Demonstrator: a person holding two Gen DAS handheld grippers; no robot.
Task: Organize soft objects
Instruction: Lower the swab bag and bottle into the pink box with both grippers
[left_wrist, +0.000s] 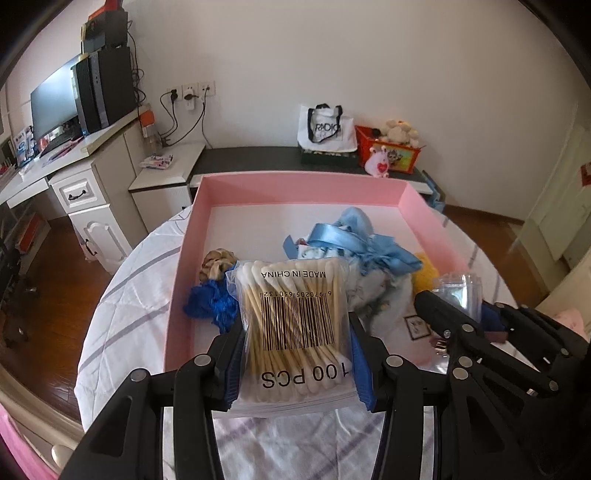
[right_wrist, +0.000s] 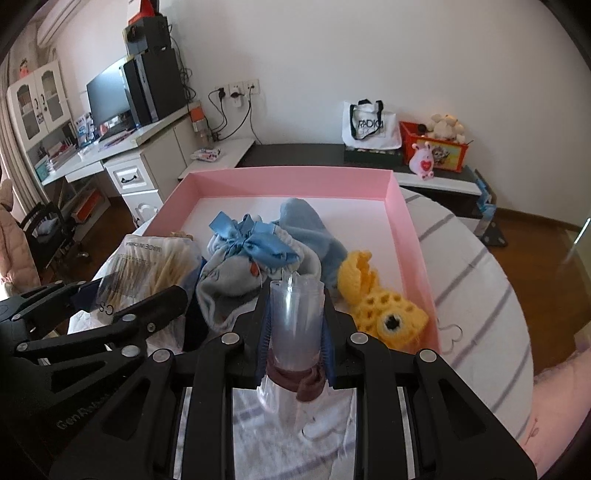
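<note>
Nearest the left wrist camera, the left claw (left_wrist: 295, 354) was clenched on a clear plastic bag of wooden-stemmed cotton swabs (left_wrist: 291, 325), its blue pads pressing the bag's two sides. The bag stood upright between them with a black barcode and upside-down print facing the lens, held over the near edge of the shallow pink cardboard box (left_wrist: 207, 195).

The right claw (right_wrist: 293, 321) was grasping a clear plastic bag rolled into a tube (right_wrist: 293, 306), with a brown fabric band (right_wrist: 295, 380) gathered at its lower end, near the lens. It hung over the near part of the box, just beside the left claw.

Inside the box lay a pale blue drawstring pouch with a satin ribbon bow (right_wrist: 255, 251), a light blue fleece piece (right_wrist: 306, 221) behind it, a yellow crocheted toy (right_wrist: 380, 310) against the right wall, a crumpled dark blue cloth (left_wrist: 212, 302) and a beige scrunchie (left_wrist: 216, 260) near the left wall. These filled the near half of the box; the far half was bare.

The box sat on a round counter with a white checked cloth (left_wrist: 122, 295). Beyond stood a white desk with a monitor (left_wrist: 53, 103).
</note>
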